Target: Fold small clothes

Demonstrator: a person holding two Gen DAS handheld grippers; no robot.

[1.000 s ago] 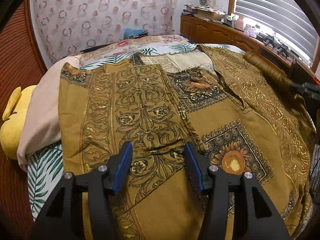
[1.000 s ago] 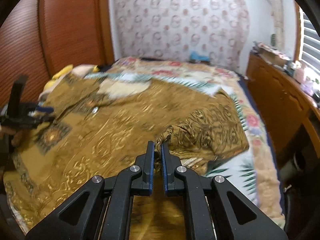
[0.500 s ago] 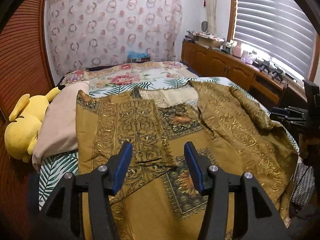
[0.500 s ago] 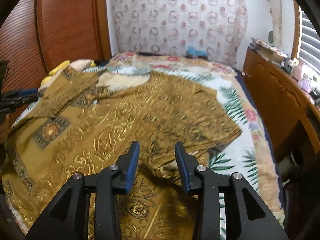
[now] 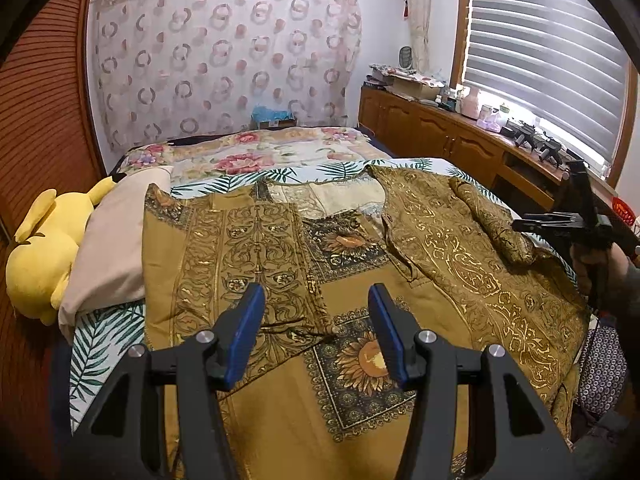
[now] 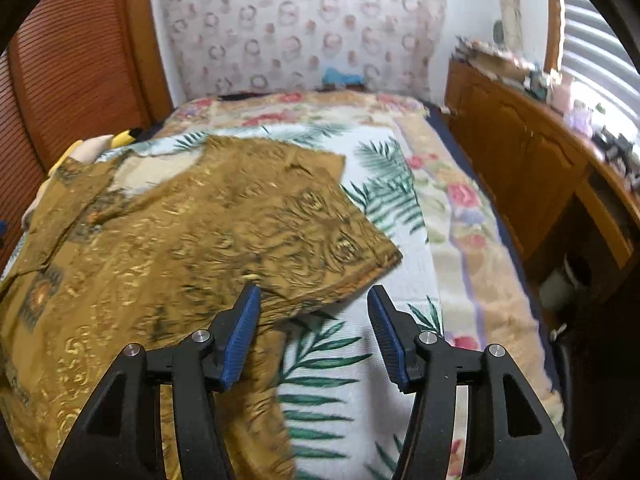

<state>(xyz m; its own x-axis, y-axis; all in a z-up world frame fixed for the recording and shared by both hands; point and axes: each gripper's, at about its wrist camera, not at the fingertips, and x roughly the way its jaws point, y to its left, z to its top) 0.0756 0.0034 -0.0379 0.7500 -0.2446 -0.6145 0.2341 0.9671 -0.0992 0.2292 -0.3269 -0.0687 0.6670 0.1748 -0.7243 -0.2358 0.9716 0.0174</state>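
A mustard-gold garment with dark ornate print [image 5: 304,264] lies spread on the bed, its left part folded in over the middle. It also shows in the right wrist view [image 6: 192,236], with its sleeve end lying flat near the bed's middle. My left gripper [image 5: 316,332] is open and empty, above the garment's near part. My right gripper [image 6: 314,332] is open and empty, above the sleeve's edge and the bedspread; it also shows in the left wrist view [image 5: 568,224] at the right, beside a rolled fold.
The bed has a palm-leaf and floral bedspread [image 6: 384,360]. A yellow plush toy [image 5: 40,256] and a beige pillow [image 5: 116,240] lie at the left. A wooden cabinet [image 5: 448,140] with clutter runs along the right under the window. A wooden wardrobe [image 6: 80,64] stands left.
My right gripper opened and let go of the sleeve, which now lies flat. Both grippers pulled back and up from the garment. My left gripper stayed open.
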